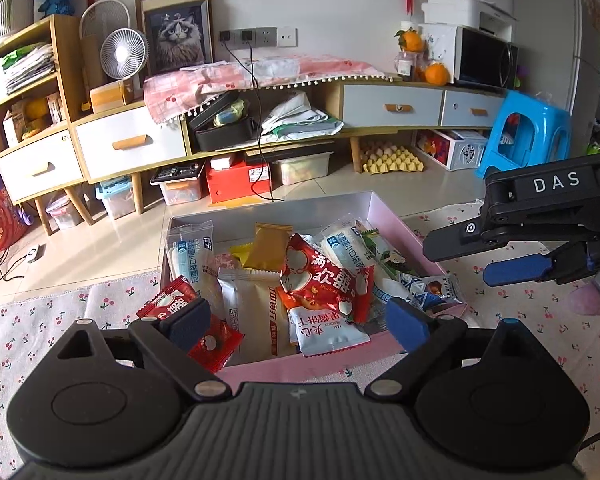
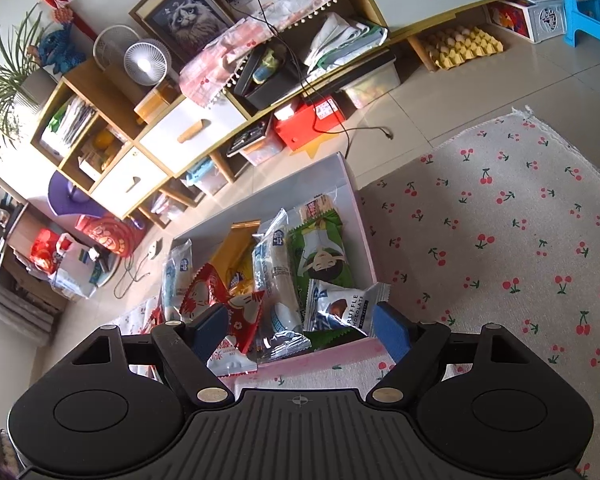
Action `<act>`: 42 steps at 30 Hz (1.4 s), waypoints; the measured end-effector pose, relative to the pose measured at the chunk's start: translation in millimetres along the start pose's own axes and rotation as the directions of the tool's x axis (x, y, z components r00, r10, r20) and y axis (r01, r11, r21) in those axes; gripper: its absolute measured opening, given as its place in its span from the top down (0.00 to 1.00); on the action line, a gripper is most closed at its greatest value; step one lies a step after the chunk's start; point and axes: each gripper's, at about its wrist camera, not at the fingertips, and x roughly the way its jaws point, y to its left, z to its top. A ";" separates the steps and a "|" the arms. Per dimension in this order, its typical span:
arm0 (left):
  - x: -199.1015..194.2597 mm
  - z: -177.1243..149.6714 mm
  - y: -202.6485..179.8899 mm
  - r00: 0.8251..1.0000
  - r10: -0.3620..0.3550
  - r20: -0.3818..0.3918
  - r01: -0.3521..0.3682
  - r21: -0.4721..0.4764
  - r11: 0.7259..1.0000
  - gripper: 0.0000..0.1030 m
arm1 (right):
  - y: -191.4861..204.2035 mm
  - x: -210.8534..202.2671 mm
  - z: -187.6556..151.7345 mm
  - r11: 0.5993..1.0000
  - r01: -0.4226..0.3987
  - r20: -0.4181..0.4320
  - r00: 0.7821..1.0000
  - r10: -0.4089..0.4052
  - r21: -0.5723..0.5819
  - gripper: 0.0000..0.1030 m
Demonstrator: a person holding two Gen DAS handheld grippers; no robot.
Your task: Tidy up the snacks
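A pink box (image 1: 332,364) on the cherry-print cloth holds several snack packets. A large red packet (image 1: 320,280) lies on top, with white-blue bread packets (image 1: 190,256), an orange packet (image 1: 270,248) and a truffle chocolate packet (image 1: 434,290) around it. My left gripper (image 1: 298,326) is open and empty above the box's near edge; a small red packet (image 1: 216,340) lies by its left finger. My right gripper (image 2: 300,334) is open and empty over the box's near right corner, with the truffle packet (image 2: 340,306) and a green packet (image 2: 322,248) just ahead. It also shows in the left wrist view (image 1: 512,256).
The cherry-print cloth (image 2: 500,240) spreads right of the box (image 2: 364,220). A tiled floor, a long low cabinet (image 1: 132,144) with drawers, storage bins, an egg tray (image 1: 392,158) and a blue stool (image 1: 524,136) stand behind.
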 end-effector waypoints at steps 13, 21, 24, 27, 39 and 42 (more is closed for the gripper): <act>-37.2 -20.0 1.1 0.984 0.102 -0.144 -0.117 -0.096 0.988 0.03 | 21.5 -46.4 -41.8 0.976 0.141 0.027 0.990 -0.139 -0.163 0.11; -71.5 -40.9 3.6 0.956 0.184 -0.228 -0.223 -0.158 0.962 0.01 | 35.0 -81.4 -78.1 0.946 0.224 0.034 0.974 -0.222 -0.233 0.06; -84.9 -45.8 -1.6 0.940 0.248 -0.235 -0.282 -0.122 0.952 0.01 | 43.1 -88.0 -90.7 0.922 0.262 0.036 0.964 -0.262 -0.284 0.05; -96.2 -49.5 -4.0 0.937 0.254 -0.238 -0.292 -0.138 0.947 0.01 | 45.8 -97.2 -103.1 0.917 0.260 0.042 0.965 -0.260 -0.303 0.05; -105.9 -71.3 -8.5 0.936 0.232 -0.265 -0.283 -0.173 0.944 0.00 | 49.8 -99.4 -133.8 0.880 0.272 0.044 0.960 -0.278 -0.390 0.04; -106.4 -72.7 -7.5 0.937 0.226 -0.268 -0.279 -0.182 0.943 0.00 | 52.4 -94.2 -136.7 0.873 0.271 0.038 0.959 -0.280 -0.405 0.04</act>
